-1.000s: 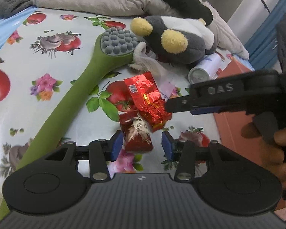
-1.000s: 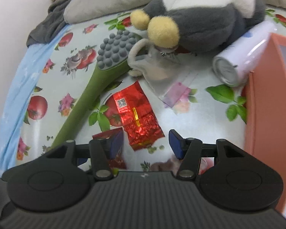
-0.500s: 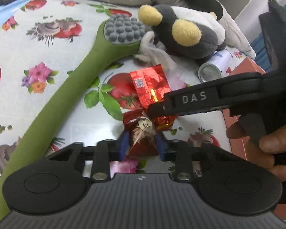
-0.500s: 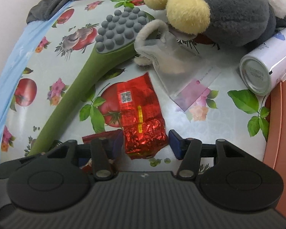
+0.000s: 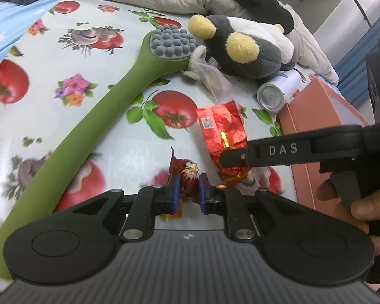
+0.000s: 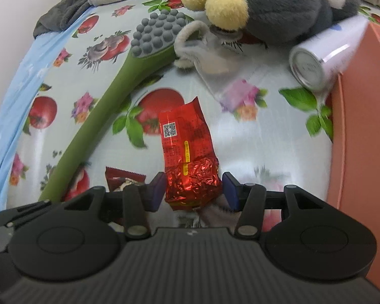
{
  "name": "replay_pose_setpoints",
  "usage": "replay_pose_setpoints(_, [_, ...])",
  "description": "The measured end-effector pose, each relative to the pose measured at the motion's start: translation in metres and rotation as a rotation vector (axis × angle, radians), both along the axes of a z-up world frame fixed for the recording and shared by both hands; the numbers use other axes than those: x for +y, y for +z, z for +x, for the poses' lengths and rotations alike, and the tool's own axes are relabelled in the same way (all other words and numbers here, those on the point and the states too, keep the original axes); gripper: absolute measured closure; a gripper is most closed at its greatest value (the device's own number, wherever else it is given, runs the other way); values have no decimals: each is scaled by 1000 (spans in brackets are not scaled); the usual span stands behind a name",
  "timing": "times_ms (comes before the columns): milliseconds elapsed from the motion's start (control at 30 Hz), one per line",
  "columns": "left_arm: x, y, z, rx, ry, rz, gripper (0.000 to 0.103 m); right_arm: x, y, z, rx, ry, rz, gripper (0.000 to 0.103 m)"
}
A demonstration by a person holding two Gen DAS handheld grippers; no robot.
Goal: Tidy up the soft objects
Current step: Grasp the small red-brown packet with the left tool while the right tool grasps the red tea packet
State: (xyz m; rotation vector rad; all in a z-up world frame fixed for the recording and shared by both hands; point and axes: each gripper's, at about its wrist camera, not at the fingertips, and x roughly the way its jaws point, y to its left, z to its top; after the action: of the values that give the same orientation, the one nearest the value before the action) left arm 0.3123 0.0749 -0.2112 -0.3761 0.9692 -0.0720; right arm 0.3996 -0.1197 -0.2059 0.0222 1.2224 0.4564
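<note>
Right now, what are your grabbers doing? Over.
Left gripper closing on dark red snack packet. Right gripper open around red foil tea packet. Nothing blocking.

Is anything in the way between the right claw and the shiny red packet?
No. The shiny red packet already lies between the right claw's open fingers, with nothing visible blocking it. The left claw is closing on the darker snack packet beside it.

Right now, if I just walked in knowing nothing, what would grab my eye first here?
Probably the two shiny red packets on the tomato-print tablecloth: the left gripper is closing its jaws on the small red snack packet, while the right gripper straddles the crinkled red foil pouch, pads not yet touching. Behind them lie a long green massage bat with grey nubs and a grey plush toy with yellow feet.
</note>
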Motion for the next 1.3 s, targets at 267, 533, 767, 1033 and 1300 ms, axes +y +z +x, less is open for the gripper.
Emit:
replay_pose_setpoints(267, [4,13,-61,12,17,12,86,-12,11,-59,12,-31,5,51])
replay_pose_setpoints(533, [5,9,-109,53,-5,61,86,-20,11,-120,29,-53,13,51])
replay_pose_setpoints(767, [12,1,-120,75,0,54,85,-29,-2,-151,28,-77,14,50])
replay_pose_setpoints(1033, [18,6,-131,68,10,16,56,-33,-6,-158,15,-58,-2,39])
replay_pose_setpoints(1300, [20,10,-133,65,46,-15,56,-14,-4,-166,-93,60,-87,38])
